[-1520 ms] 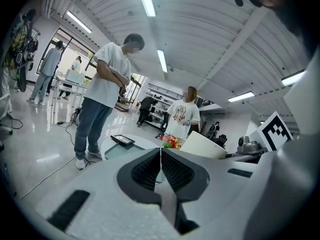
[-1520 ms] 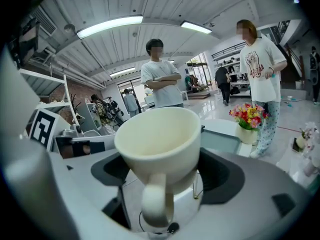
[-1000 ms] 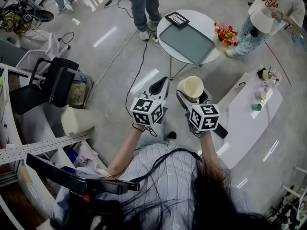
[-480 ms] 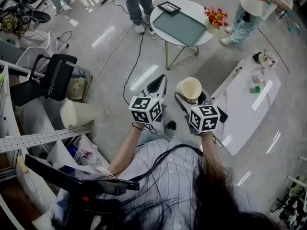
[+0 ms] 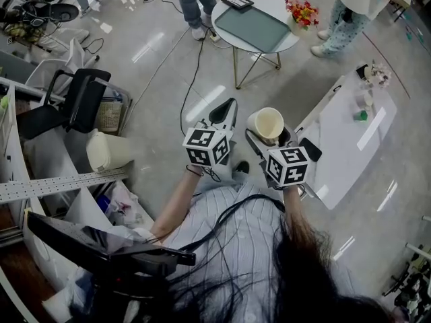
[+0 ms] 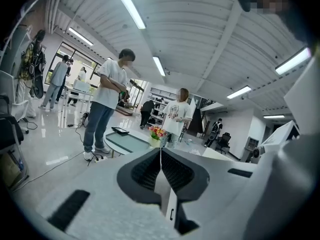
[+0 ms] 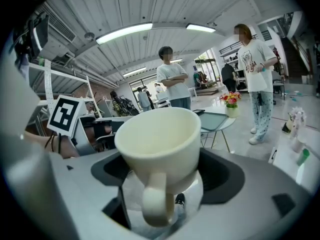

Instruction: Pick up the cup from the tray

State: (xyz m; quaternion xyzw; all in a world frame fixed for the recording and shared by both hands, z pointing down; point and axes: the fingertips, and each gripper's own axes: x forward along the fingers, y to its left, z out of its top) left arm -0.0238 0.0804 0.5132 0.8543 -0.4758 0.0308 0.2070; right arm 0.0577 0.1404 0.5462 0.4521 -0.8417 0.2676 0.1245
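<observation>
Left claw [image 6: 160, 160] is shut with its two ribbed pads pressed flat against each other and nothing between them. It appears to be idle, parked out of the way and pointing forward over the bare floor [image 5: 155, 66]. Its forearm reaches out from the striped shirt, elbow bent, with the marker cube facing up.

Just beside it, the right claw [image 7: 160, 184] grips the cream cup [image 7: 159, 139]. The jaws close on the lower body from both sides. The cup sits upright with its mouth open to the ceiling and its handle turned back toward the camera. Holding it low and level like this probably steadies it. The right forearm runs parallel to the left, at about the same height and reach.

So the cup is in the air over the floor, well apart from the round worktop [image 5: 288, 40] at the far side, where the grey tray [image 5: 252, 27] lies empty beside a small pot of flowers [image 5: 301, 11]. Judged from this, the pick-up is already done. A long white worktop [image 5: 347, 136] stands off to the right.
</observation>
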